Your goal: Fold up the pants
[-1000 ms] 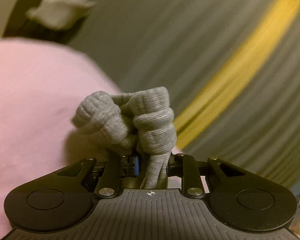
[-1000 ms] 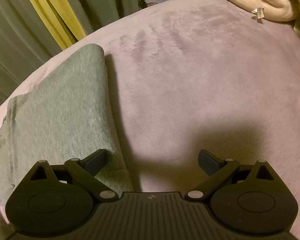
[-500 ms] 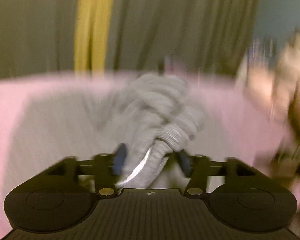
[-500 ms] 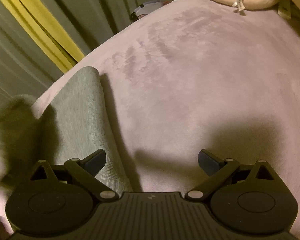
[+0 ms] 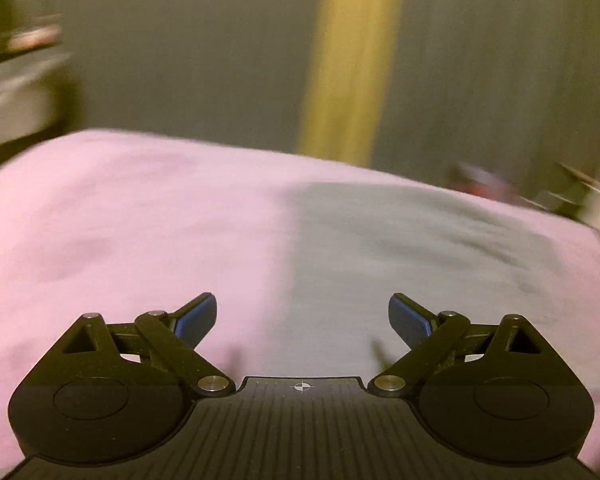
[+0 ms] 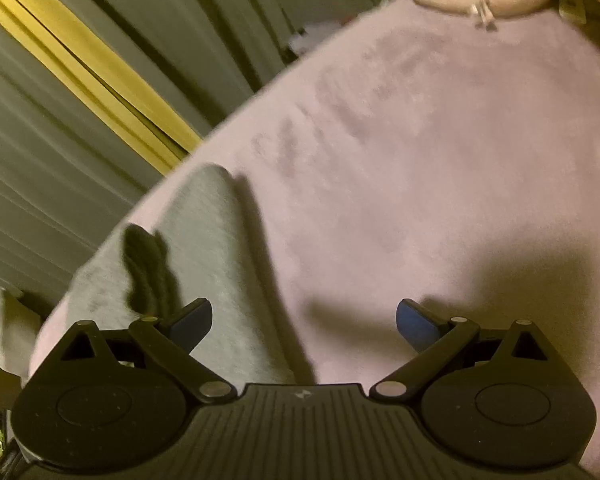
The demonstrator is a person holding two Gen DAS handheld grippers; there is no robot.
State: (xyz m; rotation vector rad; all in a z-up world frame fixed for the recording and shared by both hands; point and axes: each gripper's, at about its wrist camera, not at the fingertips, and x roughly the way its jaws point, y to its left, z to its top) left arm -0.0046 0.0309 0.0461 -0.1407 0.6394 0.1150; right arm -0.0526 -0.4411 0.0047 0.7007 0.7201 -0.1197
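Where it gripped bunched cloth, left claw (image 5: 302, 318) just opened, empty, pants (image 5: 400, 248) flat, right claw (image 6: 304, 322) still released.

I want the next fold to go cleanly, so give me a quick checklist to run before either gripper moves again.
1. Left gripper open, nothing between its fingers: ok; its jaws have just been opening.
2. Right gripper open and empty: ok.
3. Grey knit pants lying on the pink plush blanket: ok.
4. Pants smooth, without wrinkles: cannot tell, picture blurred.
5. Fold edges lined up: cannot tell.
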